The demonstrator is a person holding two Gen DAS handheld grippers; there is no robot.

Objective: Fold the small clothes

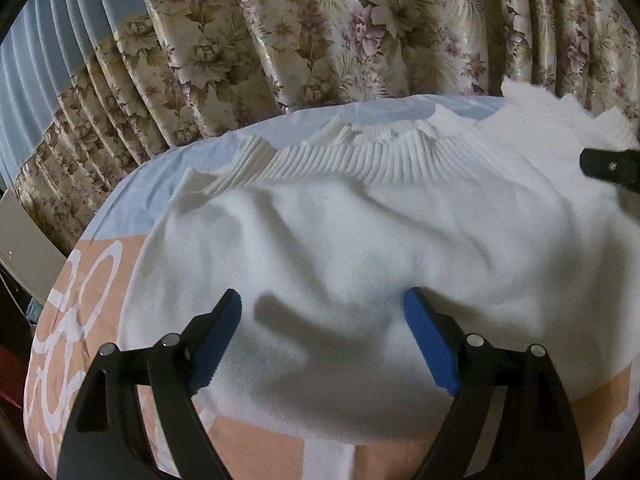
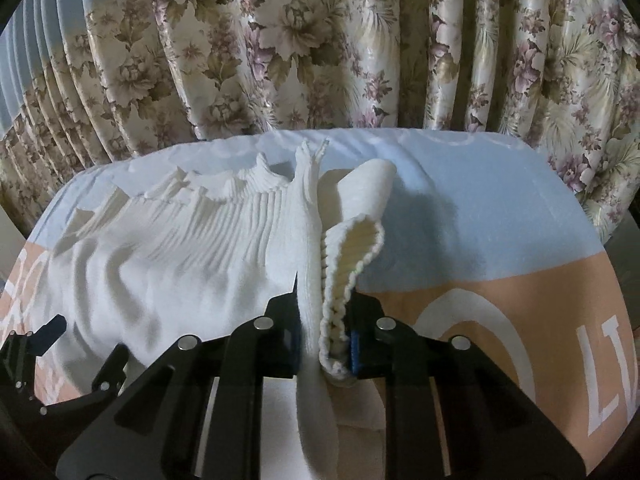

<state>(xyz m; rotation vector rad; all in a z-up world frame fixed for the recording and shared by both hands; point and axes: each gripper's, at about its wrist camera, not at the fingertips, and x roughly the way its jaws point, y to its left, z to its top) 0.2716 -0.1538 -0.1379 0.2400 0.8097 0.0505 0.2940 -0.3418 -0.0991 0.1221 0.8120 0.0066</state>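
Pinching the white sweater's ribbed edge, the right gripper lifts it; left gripper hovers, fingers wide.

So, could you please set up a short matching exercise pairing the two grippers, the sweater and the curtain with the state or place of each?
Things:
1. left gripper
2. right gripper
3. white sweater
4. floral curtain

States or places:
A. hangs behind the bed
B. shut on a ribbed edge
C. open above the knit
D. spread on the bed cover

Pairs: 1-C, 2-B, 3-D, 4-A
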